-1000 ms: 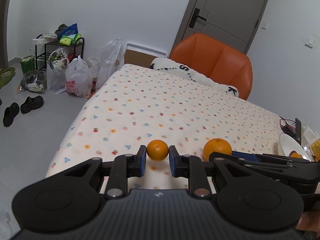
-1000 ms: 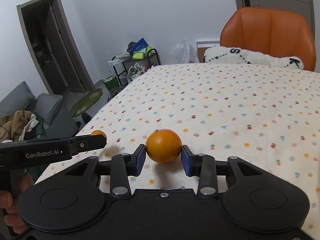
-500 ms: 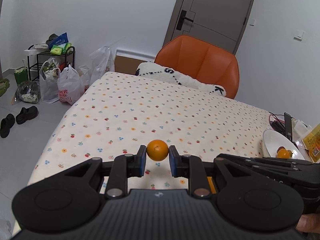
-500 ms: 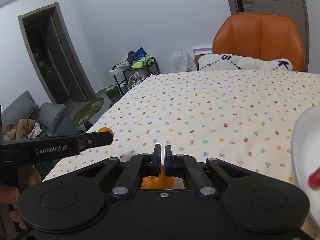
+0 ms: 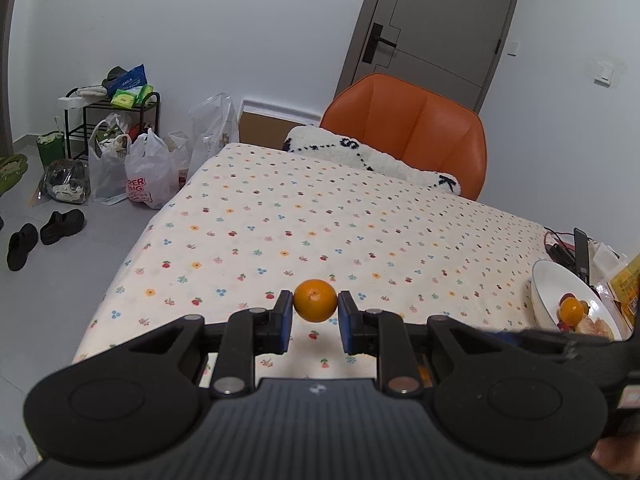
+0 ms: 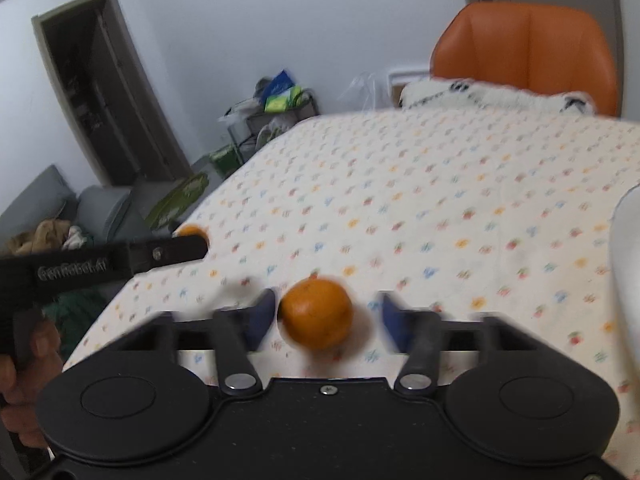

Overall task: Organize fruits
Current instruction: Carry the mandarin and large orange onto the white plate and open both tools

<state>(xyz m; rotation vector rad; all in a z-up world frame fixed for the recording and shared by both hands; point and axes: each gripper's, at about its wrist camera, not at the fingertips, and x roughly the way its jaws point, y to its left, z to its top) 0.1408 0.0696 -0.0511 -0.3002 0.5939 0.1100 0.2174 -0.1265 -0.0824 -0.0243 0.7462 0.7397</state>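
Observation:
My left gripper (image 5: 315,314) is shut on a small orange (image 5: 315,305), held above the flowered tablecloth (image 5: 320,220). In the right wrist view the same gripper (image 6: 188,246) comes in from the left with that small orange (image 6: 191,231) at its tip. A larger orange (image 6: 316,316) lies on the cloth between the spread fingers of my right gripper (image 6: 328,312), which is open. The fruit is close to the left finger, with a gap on the right. The right wrist view is blurred. A white bowl (image 5: 554,280) with several fruits stands at the table's right.
An orange chair (image 5: 412,128) with a white fluffy cushion (image 5: 372,160) stands at the table's far side. Plastic bags (image 5: 144,176), a shelf rack (image 5: 112,120) and shoes (image 5: 44,228) are on the floor to the left. Cables and packets (image 5: 580,248) lie behind the bowl.
The right gripper snapped shut without the larger orange half a second ago and has opened again around it. The left gripper still holds the small orange, now higher above the table.

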